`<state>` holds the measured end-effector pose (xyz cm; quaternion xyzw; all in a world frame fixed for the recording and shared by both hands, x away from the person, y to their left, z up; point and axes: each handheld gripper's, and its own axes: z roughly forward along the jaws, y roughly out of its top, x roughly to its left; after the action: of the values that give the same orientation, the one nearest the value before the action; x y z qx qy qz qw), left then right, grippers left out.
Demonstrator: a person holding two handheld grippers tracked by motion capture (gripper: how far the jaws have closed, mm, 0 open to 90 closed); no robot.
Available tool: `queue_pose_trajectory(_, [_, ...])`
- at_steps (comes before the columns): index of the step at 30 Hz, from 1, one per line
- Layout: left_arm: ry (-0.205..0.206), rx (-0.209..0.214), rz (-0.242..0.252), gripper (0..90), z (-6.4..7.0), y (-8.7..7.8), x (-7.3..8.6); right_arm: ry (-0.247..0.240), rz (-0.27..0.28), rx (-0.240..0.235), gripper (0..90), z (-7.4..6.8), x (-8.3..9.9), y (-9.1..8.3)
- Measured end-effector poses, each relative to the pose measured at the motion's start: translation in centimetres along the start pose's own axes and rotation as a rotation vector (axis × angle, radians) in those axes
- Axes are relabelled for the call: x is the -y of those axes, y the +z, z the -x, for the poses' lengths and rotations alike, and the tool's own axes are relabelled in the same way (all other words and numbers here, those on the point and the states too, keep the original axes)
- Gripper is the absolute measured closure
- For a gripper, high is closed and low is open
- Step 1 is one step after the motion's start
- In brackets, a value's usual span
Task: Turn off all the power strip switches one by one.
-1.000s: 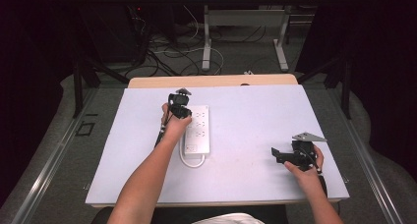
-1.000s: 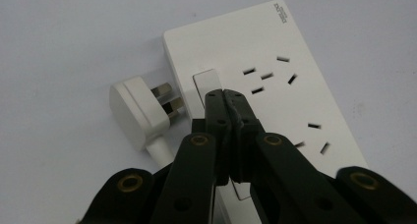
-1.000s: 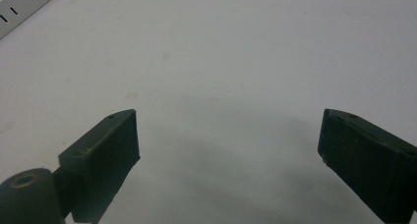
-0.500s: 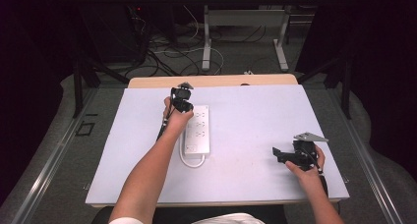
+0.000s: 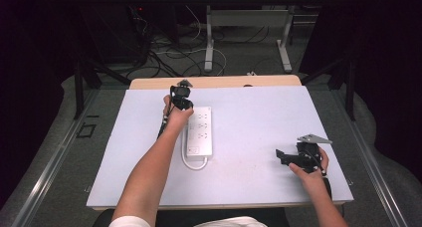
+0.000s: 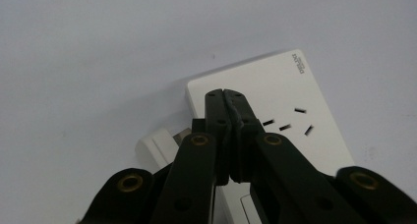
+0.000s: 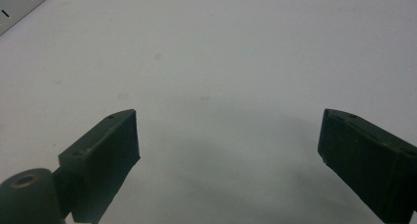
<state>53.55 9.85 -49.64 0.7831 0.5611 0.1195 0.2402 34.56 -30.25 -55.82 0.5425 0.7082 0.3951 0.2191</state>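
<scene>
Left gripper [image 5: 180, 96] sits at the far end of the power strip [image 5: 199, 132], held by the left hand [image 5: 175, 115]. In the left gripper view its jaws are pressed together, tips meeting above the strip's corner [image 6: 275, 94]. A white plug [image 6: 160, 145] shows just left of the jaws, mostly hidden behind them; whether the jaws pinch any part of it cannot be told. The near end of the strip is cut off by the frame and the gripper body.

Strip: white, flat, oblong, lying lengthwise on the table [image 5: 259, 122], left of centre. Several outlet groups on its face; a set of slots [image 6: 290, 121] is plain beside the jaw tips, small grey lettering at the far corner, unreadable. A white cord [image 5: 191, 165] loops out from the strip's near end and curls back; where it runs after that is hard to make out. The left forearm lies along the strip's left edge and covers part of it.

Right gripper [image 5: 291, 158] rests low near the table's right front, well apart from the strip, held in the right hand [image 5: 311, 162], grey plate [image 5: 313, 138] on top. Jaws wide apart, nothing between them [image 7: 226, 145], bare tabletop beyond. A corner of the strip [image 7: 22, 3] pokes in at the top left of the right gripper view.

Beyond the table: a tan desk edge [image 5: 214, 81], tangled cables on the floor [image 5: 169, 53], metal legs [image 5: 209, 43].
</scene>
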Motion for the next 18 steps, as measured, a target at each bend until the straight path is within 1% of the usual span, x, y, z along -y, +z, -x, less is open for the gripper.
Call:
queue_pose_trajectory(2, [0.005,0.002,0.002,89.8,0.05,0.0,0.01,-0.006,0.003,-0.003,7.9,-0.01,-0.05,0.02])
queue_pose_trajectory(3, [0.005,0.003,0.004,89.8,0.06,0.01,0.0,-0.016,0.0,-0.006,7.9,0.03,-0.06,0.02])
queue_pose_trajectory(4, [0.005,0.002,0.003,89.8,0.06,0.02,-0.01,-0.012,0.004,-0.003,7.9,-0.04,-0.06,0.09])
queue_pose_trajectory(6, [0.003,0.004,0.002,89.8,0.04,0.1,-0.01,-0.023,0.001,-0.005,7.9,-0.05,-0.04,0.11])
queue_pose_trajectory(7, [0.001,0.0,0.001,89.8,0.08,0.13,-0.02,-0.015,0.001,-0.004,8.0,-0.16,-0.04,0.09])
queue_pose_trajectory(10, [0.005,0.001,-0.003,89.8,0.08,0.32,-0.05,-0.021,0.005,-0.005,7.9,-0.16,-0.09,-0.07])
queue_pose_trajectory(11, [0.004,0.003,-0.002,89.8,0.07,0.41,-0.03,-0.014,0.005,-0.003,8.0,-0.2,-0.11,-0.1])
queue_pose_trajectory(16, [0.001,-0.002,-0.014,89.8,0.02,0.83,-0.03,-0.007,0.008,0.0,7.9,-0.22,-0.08,-0.17])
queue_pose_trajectory(17, [-0.001,-0.001,-0.015,89.8,0.0,0.85,-0.05,-0.006,0.018,0.007,7.9,-0.26,-0.05,-0.14])
queue_pose_trajectory(18, [-0.004,0.0,-0.013,89.8,-0.02,0.89,-0.06,-0.009,0.009,-0.002,8.0,-0.19,-0.05,-0.24])
